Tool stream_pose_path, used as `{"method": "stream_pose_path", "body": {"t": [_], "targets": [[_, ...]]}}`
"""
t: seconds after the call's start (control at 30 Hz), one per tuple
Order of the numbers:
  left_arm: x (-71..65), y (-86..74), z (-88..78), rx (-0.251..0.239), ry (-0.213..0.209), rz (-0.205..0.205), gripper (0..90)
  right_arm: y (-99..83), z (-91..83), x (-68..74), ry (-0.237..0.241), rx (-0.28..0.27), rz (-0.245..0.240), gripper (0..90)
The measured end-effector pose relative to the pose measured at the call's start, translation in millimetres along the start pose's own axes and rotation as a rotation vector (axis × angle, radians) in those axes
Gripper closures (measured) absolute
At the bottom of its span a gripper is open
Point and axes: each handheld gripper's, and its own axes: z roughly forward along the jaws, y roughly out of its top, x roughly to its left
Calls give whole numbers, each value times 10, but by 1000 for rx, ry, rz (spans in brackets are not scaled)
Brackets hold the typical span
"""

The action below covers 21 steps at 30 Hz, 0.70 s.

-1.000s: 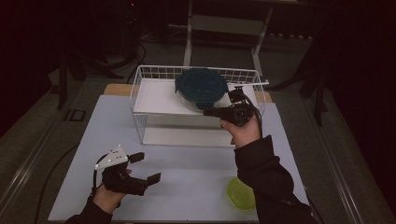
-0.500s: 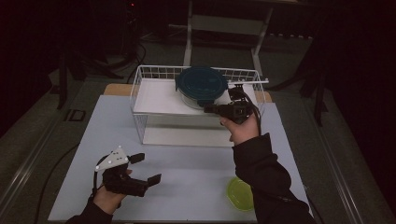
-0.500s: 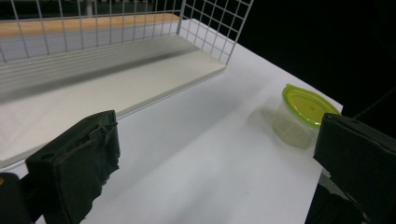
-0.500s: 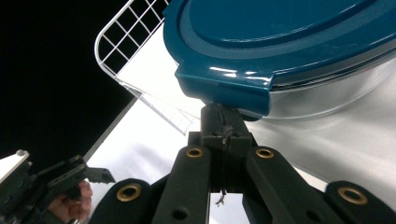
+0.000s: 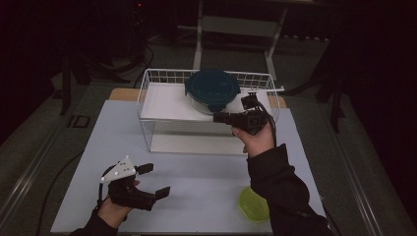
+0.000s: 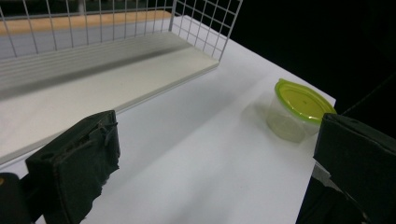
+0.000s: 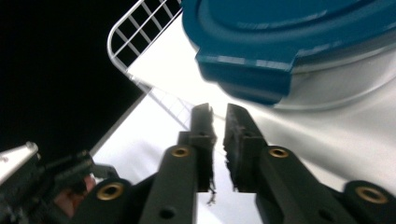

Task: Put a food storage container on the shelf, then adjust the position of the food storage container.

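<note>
Blue-lidded container (image 5: 212, 90) sits on wire rack (image 5: 147, 88); right gripper (image 7: 219, 116) just below it, jaws just cracking open, nothing between them.

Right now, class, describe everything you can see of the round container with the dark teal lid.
The container is round, with a clear body that looks like glass or plastic and a dark teal snap-on lid with a tab at its rim. It is closed and upright on the white shelf inside the wire basket. The right tool sits just below its rim, jaws slightly parted, not gripping it.
</note>
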Motion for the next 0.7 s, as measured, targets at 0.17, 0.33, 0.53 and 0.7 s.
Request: {"method": "stream_pose_path", "body": {"t": [0.17, 0.33, 0.53, 0.7], "targets": [[-30, -13, -56, -5, 2, 32, 0, -174, -68, 25, 17, 15, -37, 539], [-69, -85, -106, 1, 15, 58, 0, -394, -177, -2, 73, 15, -82, 298], [-120, -158, -128, -1, -7, 67, 0, -675, -348, -140, 106, -22, -71, 231], [-126, -221, -111, 19, -2, 66, 0, -865, -491, -303, 138, -72, -72, 246]]}}
